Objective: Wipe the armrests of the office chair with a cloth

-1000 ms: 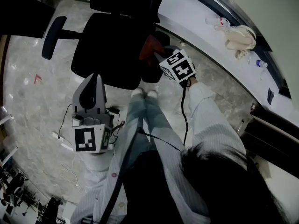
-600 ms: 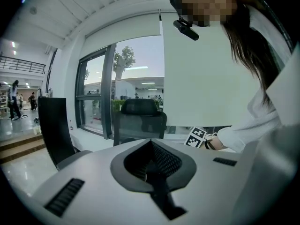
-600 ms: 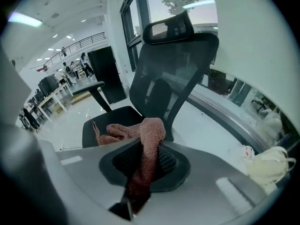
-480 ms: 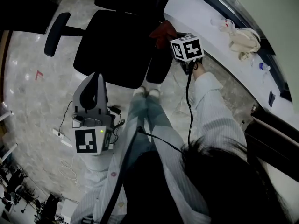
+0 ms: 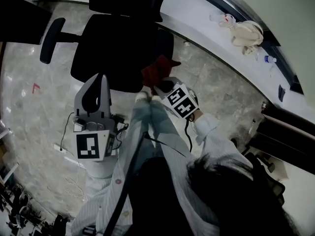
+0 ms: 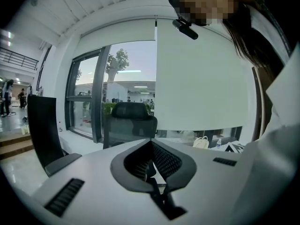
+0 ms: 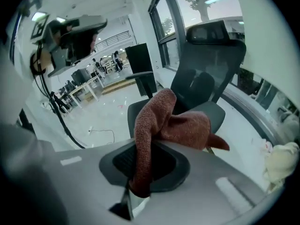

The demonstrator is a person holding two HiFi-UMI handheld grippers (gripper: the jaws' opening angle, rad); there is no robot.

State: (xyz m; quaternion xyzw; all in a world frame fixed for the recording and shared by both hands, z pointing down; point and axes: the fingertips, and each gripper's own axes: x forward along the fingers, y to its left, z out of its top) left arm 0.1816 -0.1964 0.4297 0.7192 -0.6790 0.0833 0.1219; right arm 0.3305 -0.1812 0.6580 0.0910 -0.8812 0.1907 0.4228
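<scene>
The black office chair (image 5: pixel 110 48) stands ahead of me, its left armrest (image 5: pixel 50 40) out to the side and its right armrest (image 5: pixel 166 44) beside the seat. My right gripper (image 5: pixel 160 85) is shut on a rust-red cloth (image 5: pixel 156 70), which sits at the near end of the right armrest. In the right gripper view the cloth (image 7: pixel 164 123) bunches over the jaws and hides the fingertips, with the chair (image 7: pixel 206 64) behind it. My left gripper (image 5: pixel 102 76) hangs shut and empty over the floor, left of the seat; its tips (image 6: pixel 151 140) meet.
A cream bag (image 5: pixel 246 33) and a bottle (image 5: pixel 268 59) lie on the white window ledge (image 5: pixel 206 28). Cables (image 5: pixel 66 132) trail on the marble floor. A second dark chair (image 6: pixel 44 130) stands at the left. My legs (image 5: pixel 152 117) are just below the seat.
The right gripper swept the cloth away along the right armrest, then drew it back to the armrest's near end. The left gripper stayed where it was.
</scene>
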